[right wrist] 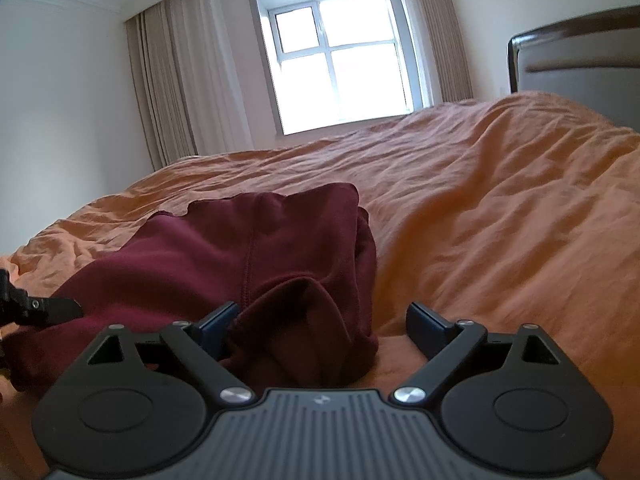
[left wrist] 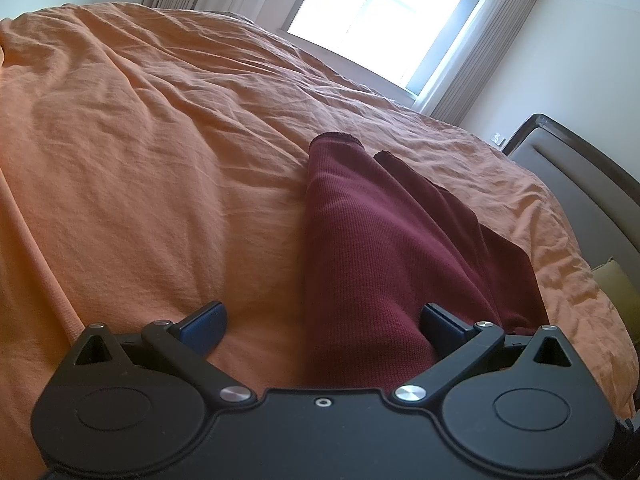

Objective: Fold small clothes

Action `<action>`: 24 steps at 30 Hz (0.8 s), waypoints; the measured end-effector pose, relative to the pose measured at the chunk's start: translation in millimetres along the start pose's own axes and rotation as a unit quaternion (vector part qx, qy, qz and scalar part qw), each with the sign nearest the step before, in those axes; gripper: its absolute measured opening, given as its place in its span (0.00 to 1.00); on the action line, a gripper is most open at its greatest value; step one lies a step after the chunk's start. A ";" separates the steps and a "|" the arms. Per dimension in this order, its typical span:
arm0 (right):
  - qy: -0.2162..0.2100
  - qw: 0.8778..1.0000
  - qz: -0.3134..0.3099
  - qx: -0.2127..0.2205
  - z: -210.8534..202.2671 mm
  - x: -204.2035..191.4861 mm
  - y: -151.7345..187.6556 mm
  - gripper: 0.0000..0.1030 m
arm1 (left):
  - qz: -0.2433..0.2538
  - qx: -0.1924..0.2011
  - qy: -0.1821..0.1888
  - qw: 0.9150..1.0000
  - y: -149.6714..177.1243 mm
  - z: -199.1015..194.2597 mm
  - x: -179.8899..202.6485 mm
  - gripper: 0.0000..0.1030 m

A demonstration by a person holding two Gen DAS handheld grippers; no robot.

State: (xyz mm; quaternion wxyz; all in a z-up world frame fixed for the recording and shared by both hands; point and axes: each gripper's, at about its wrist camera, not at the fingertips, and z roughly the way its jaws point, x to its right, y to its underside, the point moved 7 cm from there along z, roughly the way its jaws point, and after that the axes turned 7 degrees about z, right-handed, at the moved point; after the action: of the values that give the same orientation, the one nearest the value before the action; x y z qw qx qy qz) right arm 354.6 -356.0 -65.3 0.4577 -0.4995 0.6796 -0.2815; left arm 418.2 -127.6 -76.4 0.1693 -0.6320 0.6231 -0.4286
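Observation:
A dark red garment (left wrist: pixel 384 248) lies on the orange bedspread (left wrist: pixel 140 160), stretched away from the camera in long folds. My left gripper (left wrist: pixel 322 322) is open low over its near end, with the cloth's left edge running between the blue pads. In the right wrist view the same garment (right wrist: pixel 256 248) is bunched into a hump. My right gripper (right wrist: pixel 318 326) is open around the hump's near end, the left pad touching the cloth. The left gripper's black tip (right wrist: pixel 48 308) shows at the left edge, on the garment.
The orange bedspread (right wrist: pixel 500 208) is wrinkled and covers the whole bed. A padded headboard (left wrist: pixel 580 176) stands at the right, with a yellowish cushion (left wrist: pixel 616 284) beside it. A bright window (right wrist: pixel 340 64) with curtains is beyond the bed.

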 end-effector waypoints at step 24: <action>-0.021 0.996 0.037 -0.080 -4.1 -7.3 -7.1 0.77 | 0.033 -0.055 0.047 0.997 -12.6 6.5 0.3 0.91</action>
State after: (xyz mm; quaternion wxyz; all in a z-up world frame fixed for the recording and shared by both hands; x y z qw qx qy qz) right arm 354.6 -351.8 -55.1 0.4408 -0.5148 0.7080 -0.1984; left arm 431.2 -127.9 -70.6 0.1186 -0.5988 0.6735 -0.4169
